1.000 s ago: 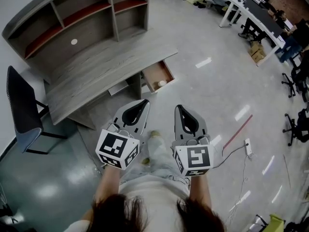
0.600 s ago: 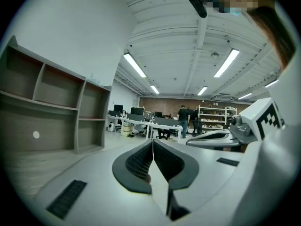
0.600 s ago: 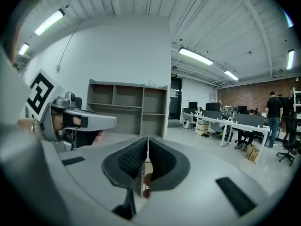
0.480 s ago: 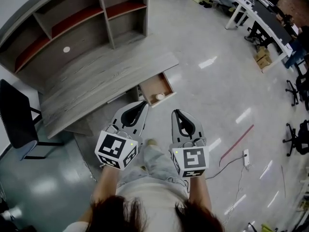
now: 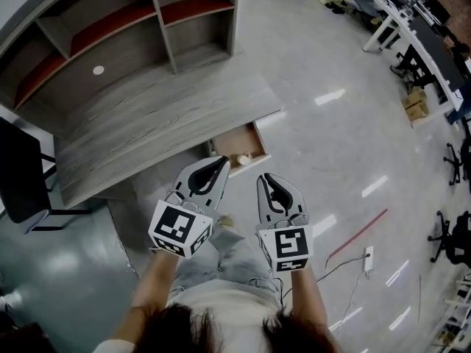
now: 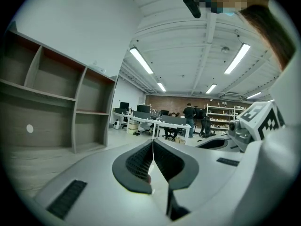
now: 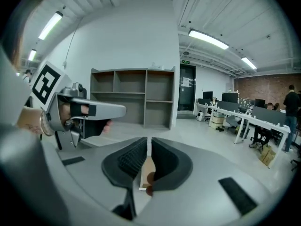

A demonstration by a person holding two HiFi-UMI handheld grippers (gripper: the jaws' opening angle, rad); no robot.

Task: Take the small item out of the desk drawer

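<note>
Fingers (image 6: 139,164) together, left gripper (image 5: 221,159) and right gripper (image 5: 266,177), small item (image 5: 242,159) ahead in drawer (image 5: 257,141)

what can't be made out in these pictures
- Head view: the item is too small to identify, just a pale blob in the drawer.
- Head view: the drawer's back is under the desk; the left gripper covers its near corner.
- Left gripper view: drawer and item do not show.
- Right gripper view: only a brown sliver shows between the shut jaws; cannot tell what.
</note>
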